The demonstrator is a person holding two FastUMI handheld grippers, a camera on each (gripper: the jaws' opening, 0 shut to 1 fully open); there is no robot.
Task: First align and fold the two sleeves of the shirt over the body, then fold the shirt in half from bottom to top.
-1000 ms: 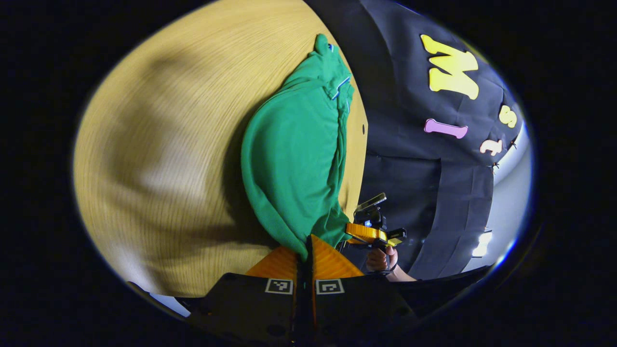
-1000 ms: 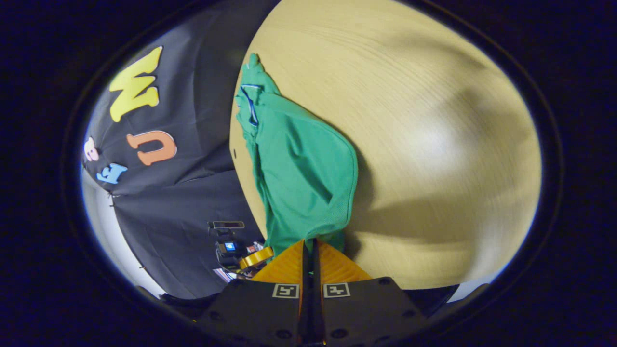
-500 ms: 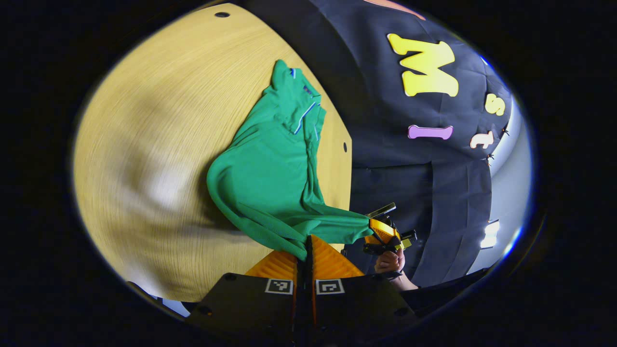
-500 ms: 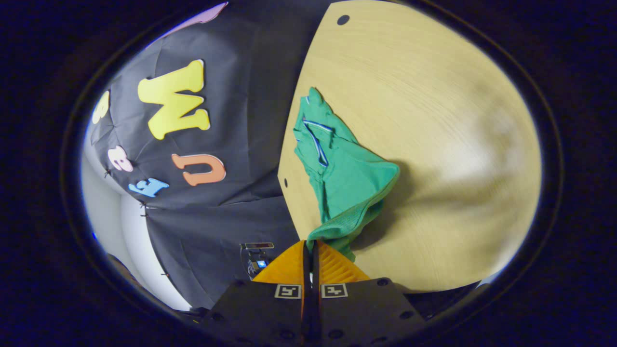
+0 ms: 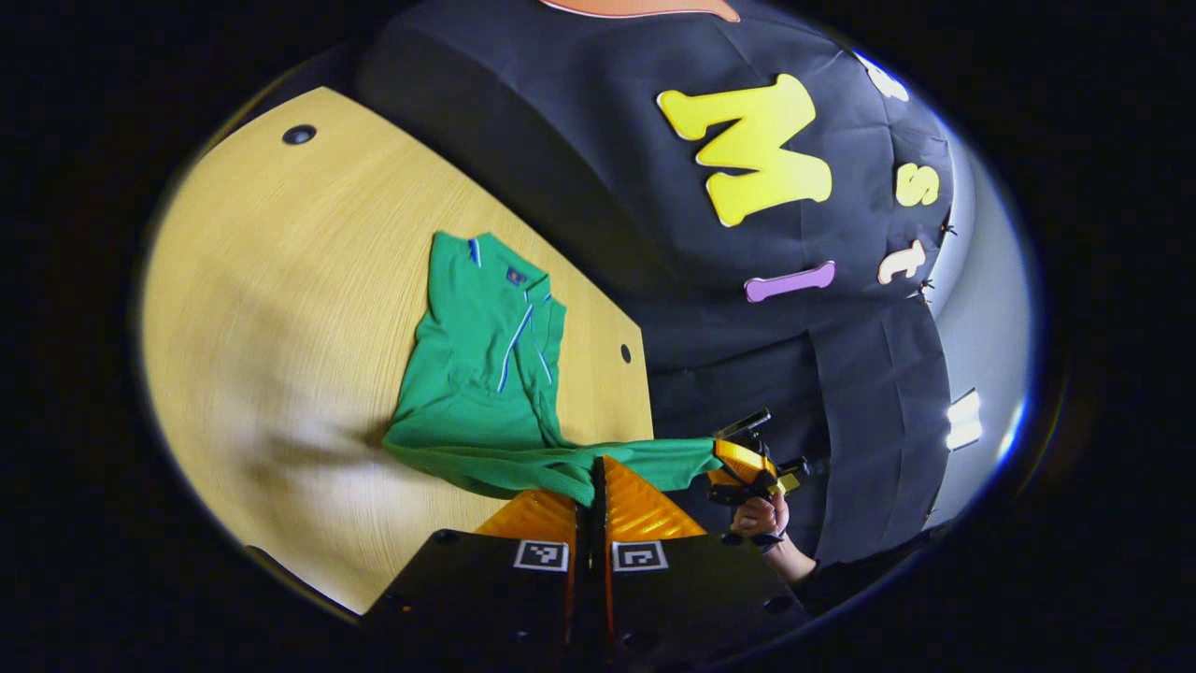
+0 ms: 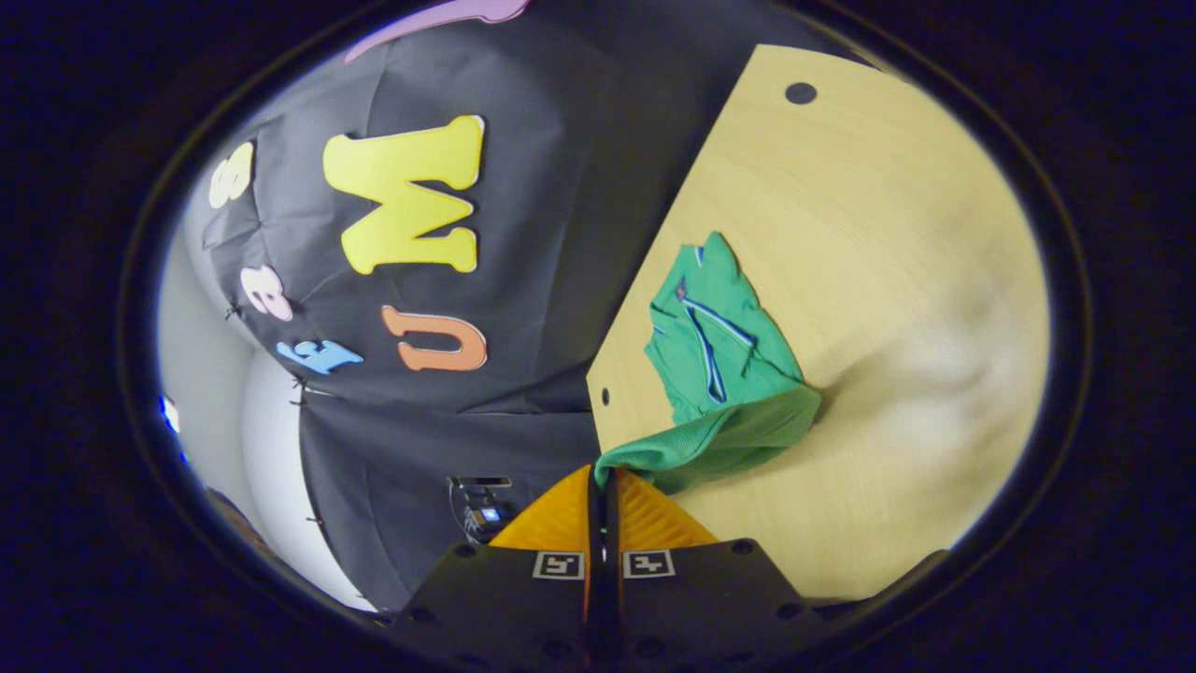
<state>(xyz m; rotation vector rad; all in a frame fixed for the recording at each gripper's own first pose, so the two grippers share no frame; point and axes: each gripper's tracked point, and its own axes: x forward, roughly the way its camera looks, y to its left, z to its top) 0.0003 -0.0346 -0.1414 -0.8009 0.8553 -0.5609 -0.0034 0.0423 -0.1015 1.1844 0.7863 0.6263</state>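
The wooden table [image 5: 280, 308] spreads under me, its far edge against the booth's black cloth wall [image 5: 579, 168], with small round holes near that edge. On it lies the green shirt [image 5: 476, 374], collar end flat, hem lifted and stretched toward me. My left gripper [image 5: 594, 479] pinches one hem corner — fingers pressed together on the cloth. My right gripper [image 6: 603, 481] likewise clamps the other corner of the shirt [image 6: 719, 374]. Nothing stands between shirt and fingers.

Both grippers pinch the green shirt's [image 5: 486, 374] hem above the table [image 5: 280, 308]
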